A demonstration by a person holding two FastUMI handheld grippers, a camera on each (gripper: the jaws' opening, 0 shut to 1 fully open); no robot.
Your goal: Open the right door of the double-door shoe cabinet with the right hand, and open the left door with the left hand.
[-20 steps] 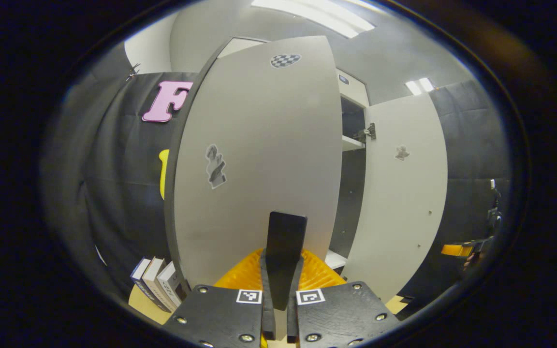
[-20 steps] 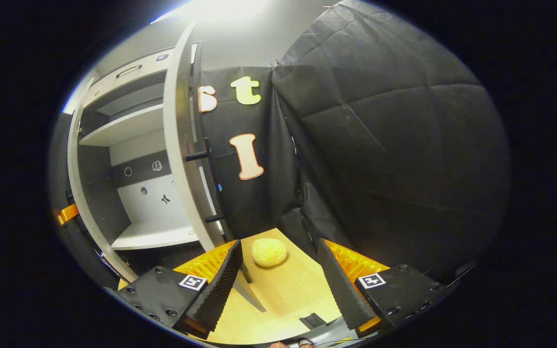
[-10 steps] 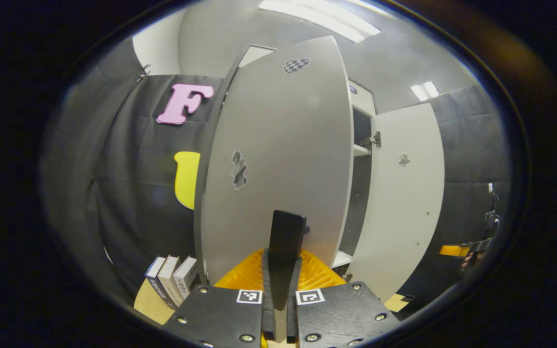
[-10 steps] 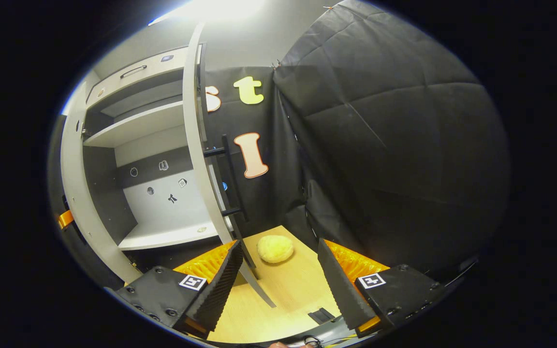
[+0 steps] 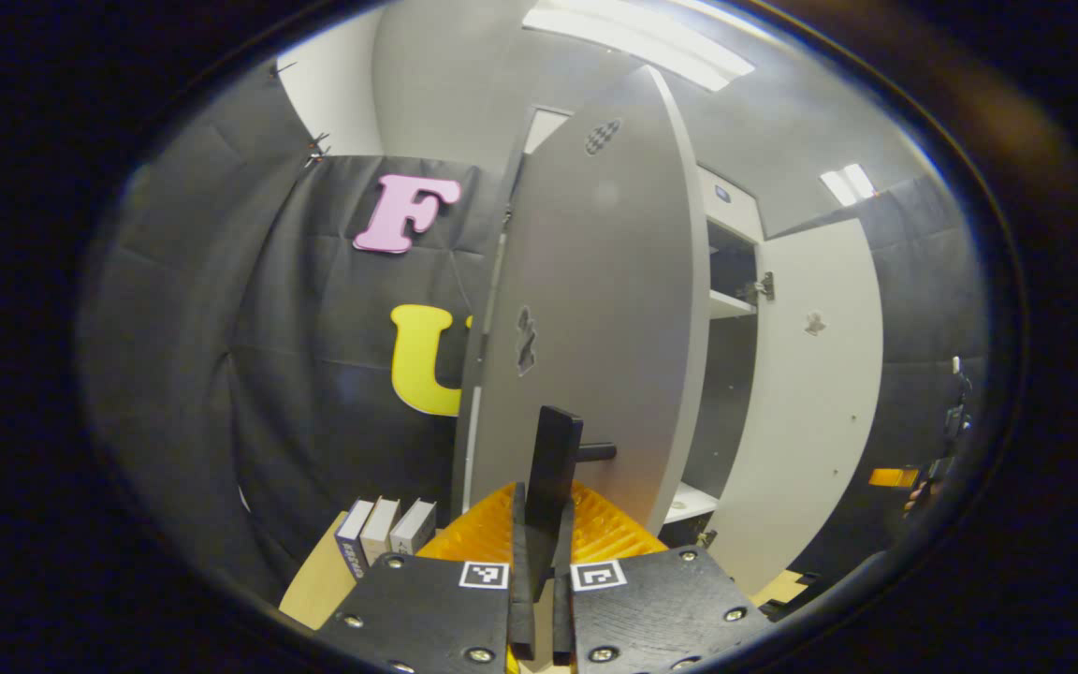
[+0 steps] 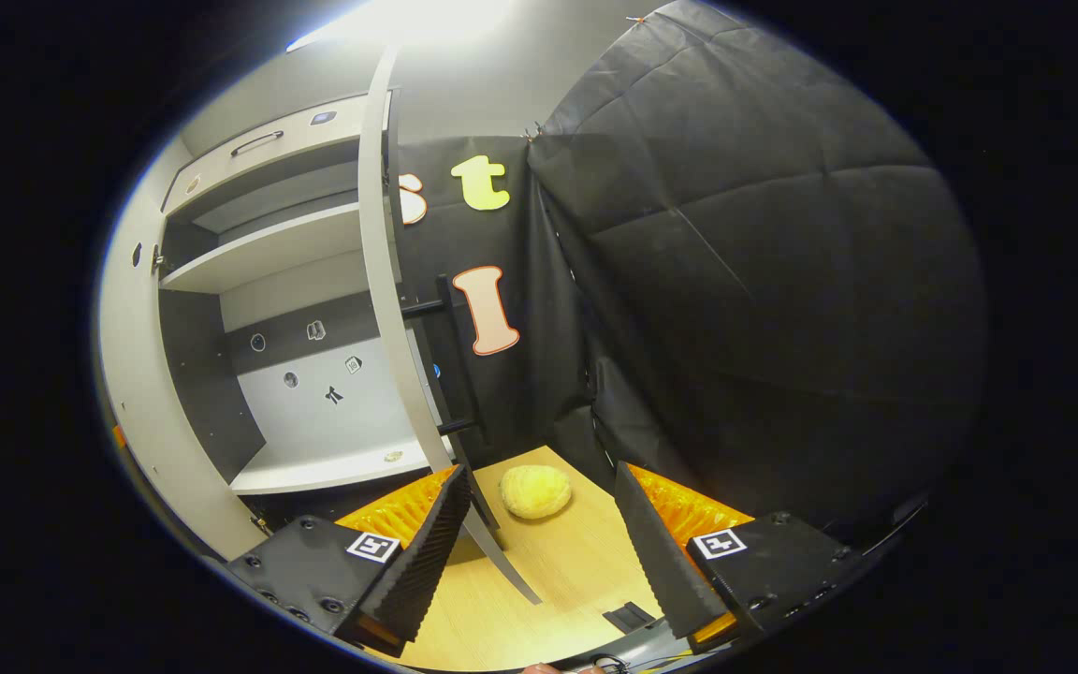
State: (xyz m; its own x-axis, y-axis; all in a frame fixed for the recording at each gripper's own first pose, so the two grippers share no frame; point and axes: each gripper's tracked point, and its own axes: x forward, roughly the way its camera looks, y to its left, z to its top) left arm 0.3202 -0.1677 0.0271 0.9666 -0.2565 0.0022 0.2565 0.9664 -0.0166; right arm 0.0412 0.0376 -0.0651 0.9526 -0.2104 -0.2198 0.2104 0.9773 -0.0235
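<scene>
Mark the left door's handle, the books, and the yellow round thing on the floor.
left door's handle (image 5: 553,468): left gripper view, on the upright bar.
books (image 5: 380,530): left gripper view, on the middle book's spine.
yellow round thing (image 6: 535,491): right gripper view, at its middle.

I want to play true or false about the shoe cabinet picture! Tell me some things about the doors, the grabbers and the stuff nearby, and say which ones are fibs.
1. The left gripper is shut on the left door's handle. True.
2. The right gripper is squeezing the right door's handle. False: its fingers are spread and hold nothing.
3. Both cabinet doors are closed. False: the left door and the right door both stand open.
4. Books stand beside the cabinet. True.
5. A yellow round thing lies on the floor near the right door. True.
</scene>
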